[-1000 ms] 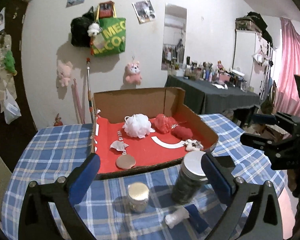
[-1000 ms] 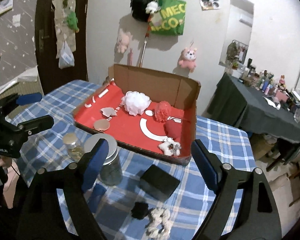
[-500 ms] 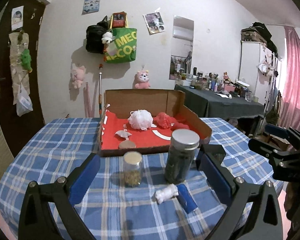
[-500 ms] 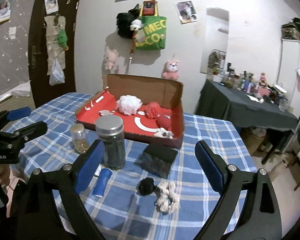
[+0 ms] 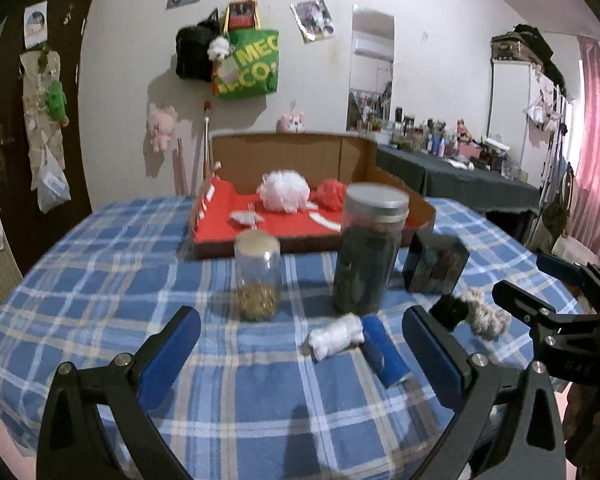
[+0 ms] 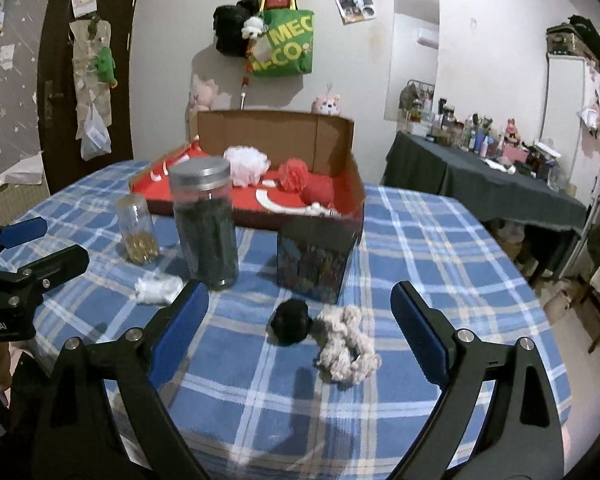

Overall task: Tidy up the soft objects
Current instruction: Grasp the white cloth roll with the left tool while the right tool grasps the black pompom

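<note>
An open cardboard box (image 5: 422, 206) (image 6: 354, 184) with a red floor holds a white puff (image 5: 284, 192) (image 6: 248, 162), red puffs (image 5: 331, 196) (image 6: 294, 174) and a small white toy (image 6: 320, 210). On the blue plaid table lie a white cloth roll (image 5: 334, 336) (image 6: 158, 286), a black scrunchie (image 5: 448, 312) (image 6: 290, 322) and a beige scrunchie (image 5: 484, 312) (image 6: 346, 346). My left gripper (image 5: 300, 336) is open and empty, low over the near table before the roll. My right gripper (image 6: 300, 312) is open and empty, just short of the scrunchies.
A tall dark jar (image 5: 368, 252) (image 6: 206, 224), a small glass jar (image 5: 258, 276) (image 6: 136, 230), a dark cube box (image 5: 436, 266) (image 6: 314, 256) and a blue flat piece (image 5: 382, 354) stand between the grippers and the cardboard box. A dark-clothed side table (image 6: 480, 188) is at the right.
Both grippers have drawn back from the cardboard box and dropped lower toward the near table. The jars, cloth roll and scrunchies now lie closer in front. Both stay open.
</note>
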`<state>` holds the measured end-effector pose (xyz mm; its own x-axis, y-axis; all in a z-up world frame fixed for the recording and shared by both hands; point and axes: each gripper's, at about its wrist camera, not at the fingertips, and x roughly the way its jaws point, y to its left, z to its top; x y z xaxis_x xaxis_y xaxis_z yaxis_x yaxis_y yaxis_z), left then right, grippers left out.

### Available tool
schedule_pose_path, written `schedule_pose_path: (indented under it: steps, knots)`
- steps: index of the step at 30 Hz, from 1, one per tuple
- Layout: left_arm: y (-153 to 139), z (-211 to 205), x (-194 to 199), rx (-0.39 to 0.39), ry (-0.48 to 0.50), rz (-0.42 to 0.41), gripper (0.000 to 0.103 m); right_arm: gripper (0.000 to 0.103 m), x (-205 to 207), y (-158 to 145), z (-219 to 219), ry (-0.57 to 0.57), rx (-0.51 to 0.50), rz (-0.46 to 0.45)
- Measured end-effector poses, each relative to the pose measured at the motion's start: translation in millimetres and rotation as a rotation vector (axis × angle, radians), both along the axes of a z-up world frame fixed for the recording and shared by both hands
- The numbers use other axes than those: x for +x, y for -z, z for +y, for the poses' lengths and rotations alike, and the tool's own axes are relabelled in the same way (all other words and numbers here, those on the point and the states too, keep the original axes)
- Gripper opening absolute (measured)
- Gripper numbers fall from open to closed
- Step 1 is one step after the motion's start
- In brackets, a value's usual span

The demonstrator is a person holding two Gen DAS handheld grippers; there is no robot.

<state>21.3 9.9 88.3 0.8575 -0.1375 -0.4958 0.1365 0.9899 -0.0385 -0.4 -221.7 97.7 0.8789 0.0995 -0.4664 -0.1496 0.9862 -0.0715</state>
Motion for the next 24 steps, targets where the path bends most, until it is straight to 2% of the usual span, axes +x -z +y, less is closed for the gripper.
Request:
schedule_pose_path:
  steps: [7,18,20,24]
  knots:
    - [19.6,-2.6,12.4,0.01,0.0,0.055,0.103,0.093,11.3,24.4,1.1,-0.011,0.006,0.062]
    - [30.9,-7.4,33.8,0.023,0.044,0.103,0.101,0.093,28.0,38.0,3.3,-0.077,0.007,0.1]
    - [32.3,-8.4,40.3,0.019,0.056,0.112,0.1,0.09,32.8,38.8,4.3,-0.093,0.006,0.107]
    - [39.4,-10.7,56.7,0.021,0.082,0.151,0.094,0.072,45.2,42.3,5.5,-0.115,0.006,0.124]
